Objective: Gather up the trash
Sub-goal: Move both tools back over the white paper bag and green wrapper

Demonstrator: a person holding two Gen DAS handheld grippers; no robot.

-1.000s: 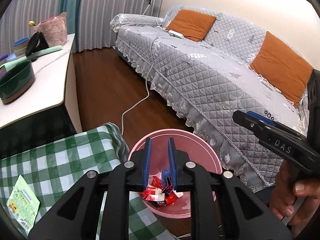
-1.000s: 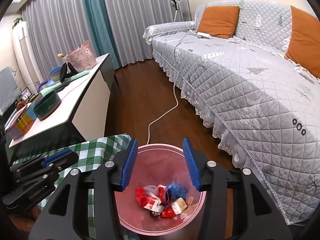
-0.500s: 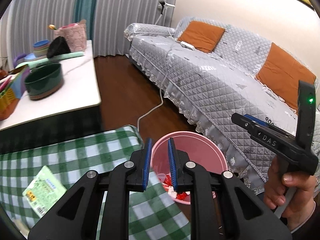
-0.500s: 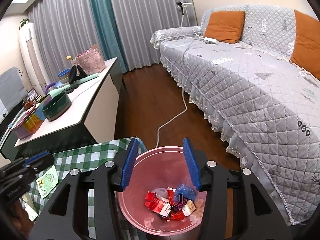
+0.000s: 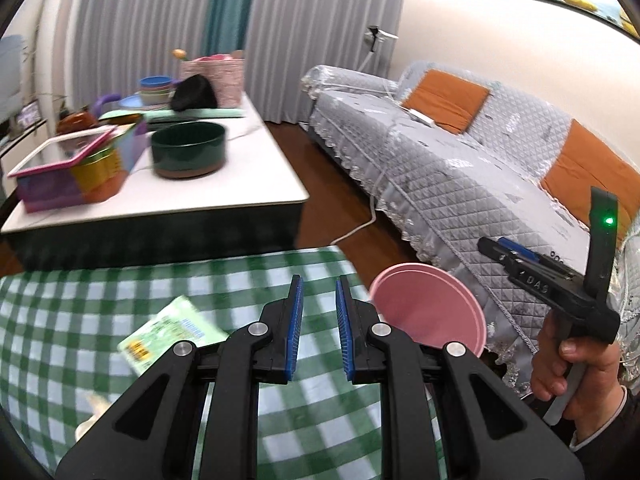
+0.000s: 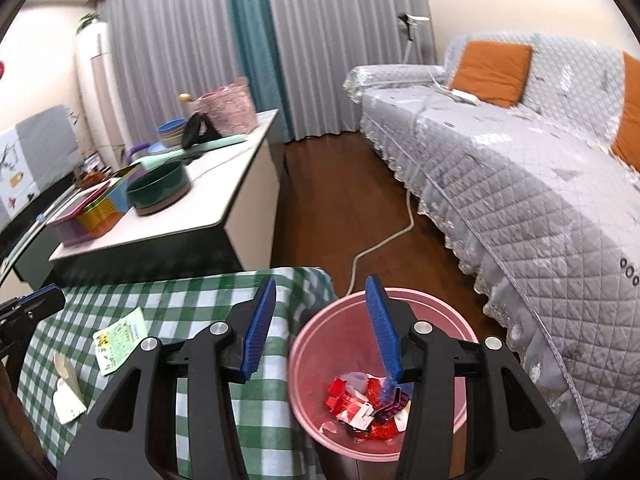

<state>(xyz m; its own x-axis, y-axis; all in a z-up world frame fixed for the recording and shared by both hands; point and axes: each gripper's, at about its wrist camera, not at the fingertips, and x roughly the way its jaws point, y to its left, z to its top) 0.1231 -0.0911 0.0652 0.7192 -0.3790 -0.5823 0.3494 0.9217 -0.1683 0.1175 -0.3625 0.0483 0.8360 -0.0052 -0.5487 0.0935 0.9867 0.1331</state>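
Your left hand-held gripper [image 5: 318, 330] hangs over the green-checked cloth of the worktop [image 5: 100, 320], its blue pads parted by a narrow gap with nothing between them. Just to the left of its jaws lies a green and yellow packet [image 5: 172, 334], flat on the cloth and blurred in the left wrist view. Nearer you along the left edge a pale scrap [image 5: 92, 412] rests on the cloth; what it is cannot be made out there. In the right wrist view that scrap reads as a white torn wrapper [image 6: 68, 388] lying just beside the packet [image 6: 120, 336].

Your right hand-held gripper [image 6: 324, 330] stands about half open and empty. Its left pad is over the edge of the cloth and its right pad over the mouth of the pink bin [image 6: 448, 432], which stands on the wooden floor [image 6: 340, 200] against the corner of the worktop. The bin holds a small heap of red, white and blue wrappers [image 6: 364, 404] at its bottom. In the left wrist view the bin's rim [image 5: 424, 276] shows to the right of the jaws, and beyond it your right hand [image 5: 572, 376] grips the handle of the other tool.

A white cable [image 6: 384, 240] runs across the floor between the bin and the grey quilted sofa [image 6: 520, 168].
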